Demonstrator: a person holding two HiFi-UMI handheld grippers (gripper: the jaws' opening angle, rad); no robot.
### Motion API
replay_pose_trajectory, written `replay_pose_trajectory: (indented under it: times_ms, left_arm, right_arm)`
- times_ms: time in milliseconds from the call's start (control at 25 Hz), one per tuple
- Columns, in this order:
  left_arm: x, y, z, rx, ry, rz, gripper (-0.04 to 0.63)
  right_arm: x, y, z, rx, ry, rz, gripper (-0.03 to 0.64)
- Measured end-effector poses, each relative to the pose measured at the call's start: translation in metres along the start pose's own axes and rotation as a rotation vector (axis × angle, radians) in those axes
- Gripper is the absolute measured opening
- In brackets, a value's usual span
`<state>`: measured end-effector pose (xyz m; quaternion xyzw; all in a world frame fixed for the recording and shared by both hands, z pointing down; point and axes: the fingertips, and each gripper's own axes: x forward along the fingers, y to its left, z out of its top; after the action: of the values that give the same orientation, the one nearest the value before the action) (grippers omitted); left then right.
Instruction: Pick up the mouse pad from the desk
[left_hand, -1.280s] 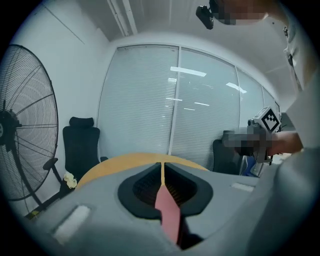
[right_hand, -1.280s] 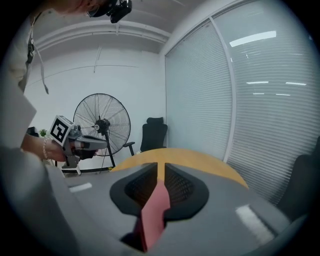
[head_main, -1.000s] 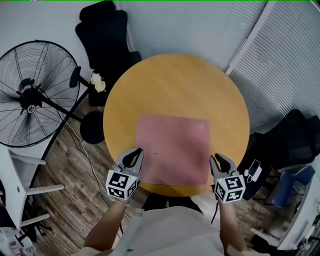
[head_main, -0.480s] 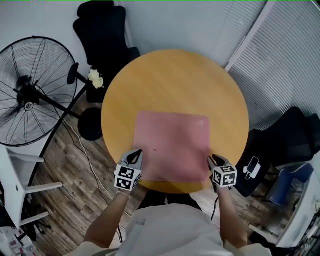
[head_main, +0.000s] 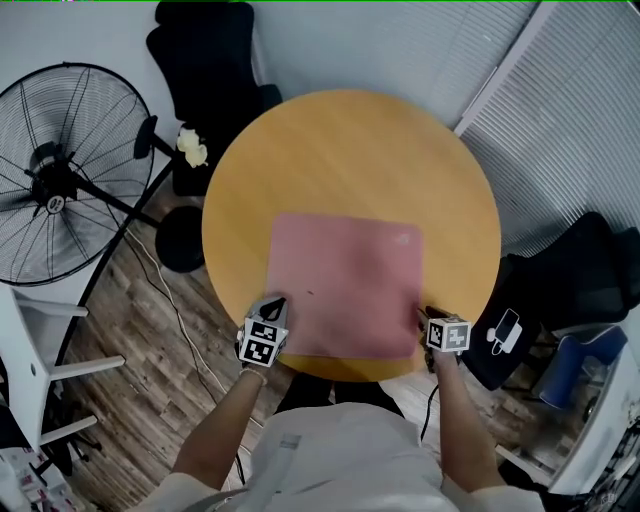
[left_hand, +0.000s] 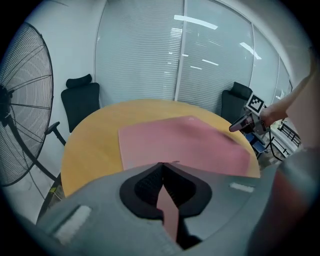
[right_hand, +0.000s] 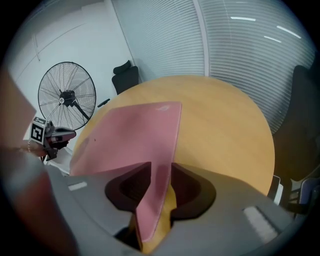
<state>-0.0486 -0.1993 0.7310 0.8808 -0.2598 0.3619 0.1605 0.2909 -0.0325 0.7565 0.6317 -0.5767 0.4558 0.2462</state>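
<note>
**Both grippers at the near corners of the mouse pad**

Head view: a pink rectangular mouse pad (head_main: 345, 285) lies flat on a round, yellow wooden table (head_main: 350, 150), on the half of the top towards 6 o'clock, with its near edge close to the table rim. The left gripper (head_main: 276, 304) sits at the pad's 7 o'clock corner and the right gripper (head_main: 428, 318) at its 5 o'clock corner. A black standing fan (head_main: 55, 180) is on the floor at 9 o'clock from the table. A black office chair (head_main: 205, 50) is at 11 o'clock.

Left gripper view: the jaws are closed together at their tips, right on the near edge of the mouse pad. A narrow pink wedge of the pad shows pinched between the dark pads (left_hand: 145, 185). The rest of the pad stretches away towards 12 o'clock on the table. The right gripper appears at 2 o'clock.

Right gripper view: the jaws stand well apart and are opening. The pad's corner rises off the table and runs up between them as a thin sheet. It is close to the left-hand pad (right_hand: 132, 187) and clear of the other. Yellow table shows beneath it. The left gripper is at 9 o'clock.
</note>
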Motion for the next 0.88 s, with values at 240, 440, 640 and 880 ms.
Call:
replay_pose_trajectory:
  times_ms: [240, 440, 640, 880]
  left_arm:
    - [0.010, -0.002, -0.015, 0.004, 0.045, 0.009, 0.006]
    - [0.016, 0.001, -0.026, -0.005, 0.069, 0.012, 0.006]
    - [0.021, 0.003, -0.038, -0.023, 0.102, 0.009, 0.006]
    - [0.027, 0.000, -0.059, -0.072, 0.135, -0.010, 0.006]
  right_arm:
    - [0.016, -0.009, -0.013, 0.038, 0.044, 0.014, 0.140]
    - [0.027, -0.009, -0.023, 0.060, 0.070, 0.013, 0.139]
    - [0.027, -0.009, -0.022, 0.094, 0.058, 0.048, 0.130]
    - [0.028, 0.003, -0.024, 0.145, 0.065, 0.129, 0.114]
